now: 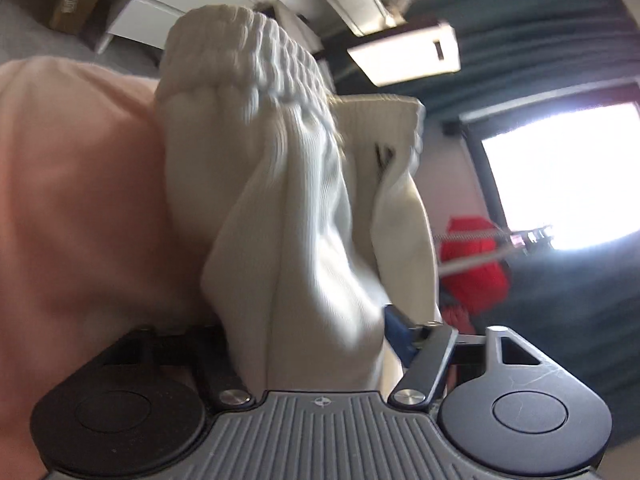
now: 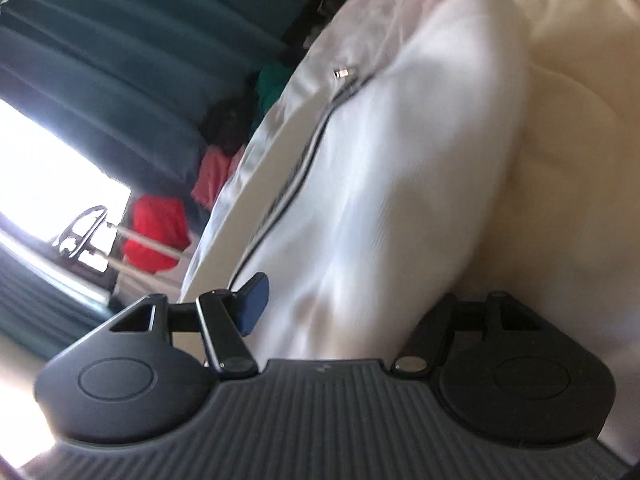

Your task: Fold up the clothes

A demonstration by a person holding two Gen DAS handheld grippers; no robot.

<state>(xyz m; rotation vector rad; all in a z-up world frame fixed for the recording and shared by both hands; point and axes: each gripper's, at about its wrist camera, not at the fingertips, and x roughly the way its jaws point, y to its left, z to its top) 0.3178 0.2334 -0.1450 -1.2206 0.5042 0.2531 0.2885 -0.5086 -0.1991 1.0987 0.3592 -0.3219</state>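
Note:
My left gripper (image 1: 316, 332) is shut on a white ribbed garment (image 1: 304, 208) with an elastic gathered waistband (image 1: 256, 52) at the top. The cloth bunches up between the jaws and hides the fingertips. A blue pad (image 1: 394, 332) shows at its right edge. My right gripper (image 2: 344, 312) is shut on the same white garment (image 2: 400, 184), which has a dark stripe (image 2: 304, 168) and a small metal cord tip (image 2: 345, 73). A blue pad (image 2: 252, 304) shows on the left side of the cloth.
A pale pink sheet (image 1: 76, 208) lies to the left, and shows cream-pink in the right wrist view (image 2: 576, 128). Red clothing (image 1: 474, 264) hangs on a drying rack (image 2: 92, 236) by a bright window (image 1: 560, 176). Teal curtains (image 2: 132, 60) and more clothes (image 2: 272, 80) stand behind.

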